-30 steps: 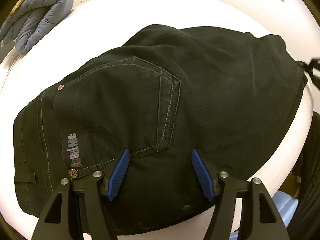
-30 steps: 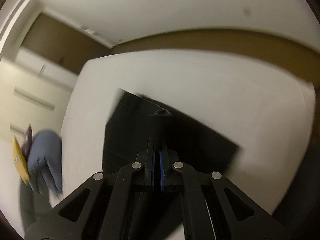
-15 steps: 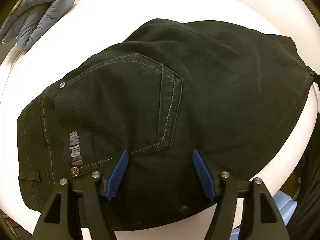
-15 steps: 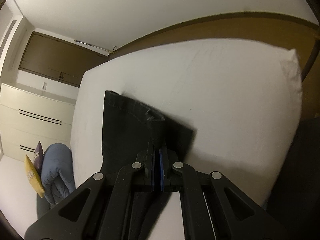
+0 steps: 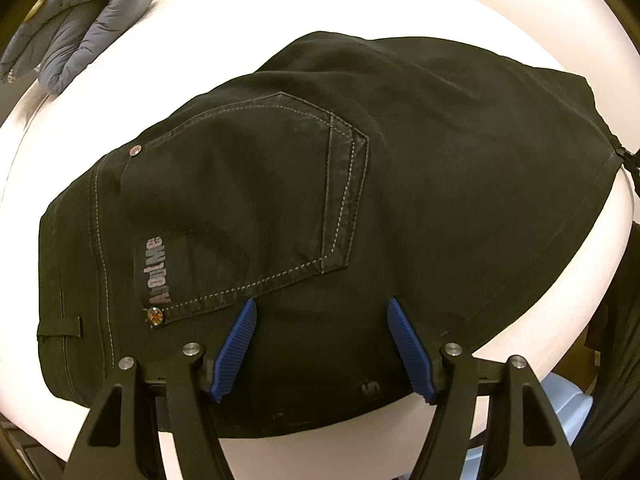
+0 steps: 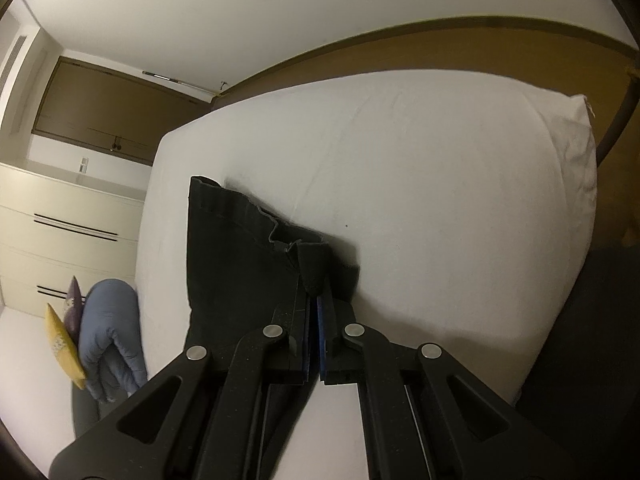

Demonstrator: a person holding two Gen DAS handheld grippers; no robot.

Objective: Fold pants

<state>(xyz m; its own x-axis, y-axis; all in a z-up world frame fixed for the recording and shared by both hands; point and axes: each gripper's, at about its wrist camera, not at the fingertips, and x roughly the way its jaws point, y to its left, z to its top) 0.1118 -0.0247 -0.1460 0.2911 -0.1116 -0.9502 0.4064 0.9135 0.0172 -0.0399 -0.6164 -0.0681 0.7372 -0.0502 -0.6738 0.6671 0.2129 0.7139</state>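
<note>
The black denim pants (image 5: 360, 184) lie flat on the white bed (image 5: 224, 12), seat side up, with a stitched back pocket (image 5: 256, 196) and a grey printed logo (image 5: 156, 272) showing. In the left wrist view their long axis runs across the frame: the waistband end with a belt loop (image 5: 60, 326) sits at the left, and the legs stretch away to the right, where the hem edge reaches the mattress side. The left gripper (image 5: 322, 312) hovers over the near edge of the seat, its jaws spread wide with blue ribbed pads (image 5: 236, 348) on either side of bare cloth, holding nothing. The right gripper (image 6: 316, 300) has its jaws closed on a corner of the leg hem (image 6: 312, 268), pinching the fabric and lifting it slightly off the sheet. A padded grey-blue quilted jacket (image 5: 80, 28) lies folded off the far left corner of the bed, with a yellow cushion (image 6: 64, 344) beside it in the right wrist view.
</note>
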